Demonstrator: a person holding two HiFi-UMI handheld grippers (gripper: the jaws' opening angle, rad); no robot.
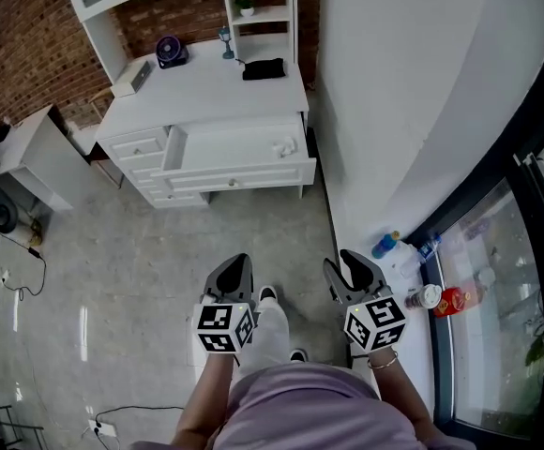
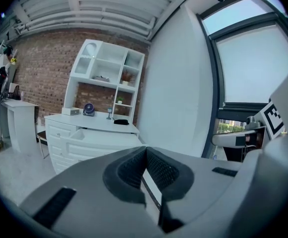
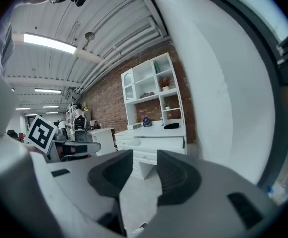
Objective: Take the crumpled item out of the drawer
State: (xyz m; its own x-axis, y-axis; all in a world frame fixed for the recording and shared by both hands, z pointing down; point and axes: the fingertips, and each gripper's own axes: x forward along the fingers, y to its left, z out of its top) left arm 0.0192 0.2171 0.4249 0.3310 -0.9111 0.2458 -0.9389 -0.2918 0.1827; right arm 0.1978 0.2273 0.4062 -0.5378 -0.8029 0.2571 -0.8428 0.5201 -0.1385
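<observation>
One crumpled item (image 1: 280, 145) lies in drawer (image 1: 223, 148), well apart from right gripper (image 1: 340, 262).

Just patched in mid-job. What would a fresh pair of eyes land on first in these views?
First, the white dresser against the brick wall: its wide drawer stands pulled open, with the crumpled white item lying at its right end. Next, both grippers, held close to the person and far short of the dresser: the left gripper has its jaws together, the right gripper has its jaws apart and empty.
</observation>
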